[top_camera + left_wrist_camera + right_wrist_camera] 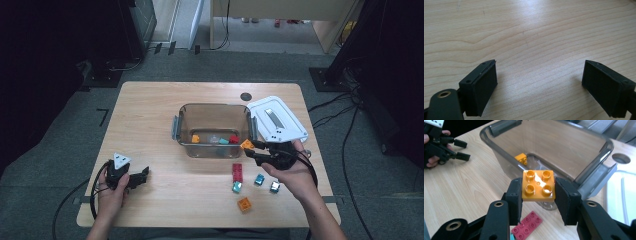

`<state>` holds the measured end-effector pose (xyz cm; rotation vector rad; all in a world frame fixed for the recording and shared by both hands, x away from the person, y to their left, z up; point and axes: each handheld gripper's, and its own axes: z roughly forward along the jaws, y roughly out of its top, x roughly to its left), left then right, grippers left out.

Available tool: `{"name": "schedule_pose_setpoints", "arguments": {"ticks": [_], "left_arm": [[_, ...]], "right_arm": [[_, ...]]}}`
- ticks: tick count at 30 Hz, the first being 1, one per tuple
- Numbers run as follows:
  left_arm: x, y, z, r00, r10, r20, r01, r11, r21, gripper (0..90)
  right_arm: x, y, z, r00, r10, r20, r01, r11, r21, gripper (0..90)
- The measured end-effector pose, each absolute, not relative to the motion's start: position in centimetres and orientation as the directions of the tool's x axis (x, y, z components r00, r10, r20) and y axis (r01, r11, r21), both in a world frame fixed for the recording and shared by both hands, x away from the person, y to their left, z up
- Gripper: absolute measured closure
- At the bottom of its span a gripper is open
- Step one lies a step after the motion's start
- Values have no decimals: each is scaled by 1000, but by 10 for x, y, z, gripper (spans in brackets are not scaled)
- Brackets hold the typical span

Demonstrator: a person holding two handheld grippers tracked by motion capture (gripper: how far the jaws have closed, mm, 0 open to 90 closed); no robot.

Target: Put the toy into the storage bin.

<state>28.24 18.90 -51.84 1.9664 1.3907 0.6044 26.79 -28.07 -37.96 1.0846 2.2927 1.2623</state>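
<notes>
Glossy plastic orange brick point(538, 185), clear smooth plastic tub point(596, 157), matt pale wood-grain table point(529, 37), matt blk jaws.

Orange four-stud square brick point(538, 186), studs up and level, clamped by its two opposite sides, raised off the table just beside the near rim of the clear container point(596, 162).

No lettering, label, brand mark or number can be read anywhere here: nothing legible on the clear plastic container point(215, 131), nothing on its white rectangular lid point(276, 119), nothing on the coloured studded toy bricks point(237, 172), and the pale wooden surface point(150, 110) is plain grain.
</notes>
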Motion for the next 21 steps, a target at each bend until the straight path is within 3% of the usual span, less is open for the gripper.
{"name": "schedule_pose_setpoints", "arguments": {"ticks": [21], "left_arm": [[282, 189, -518, 332, 943, 2, 645, -229, 729, 128]], "right_arm": [[299, -248, -344, -705, 708, 40, 408, 359, 839, 599]]}}
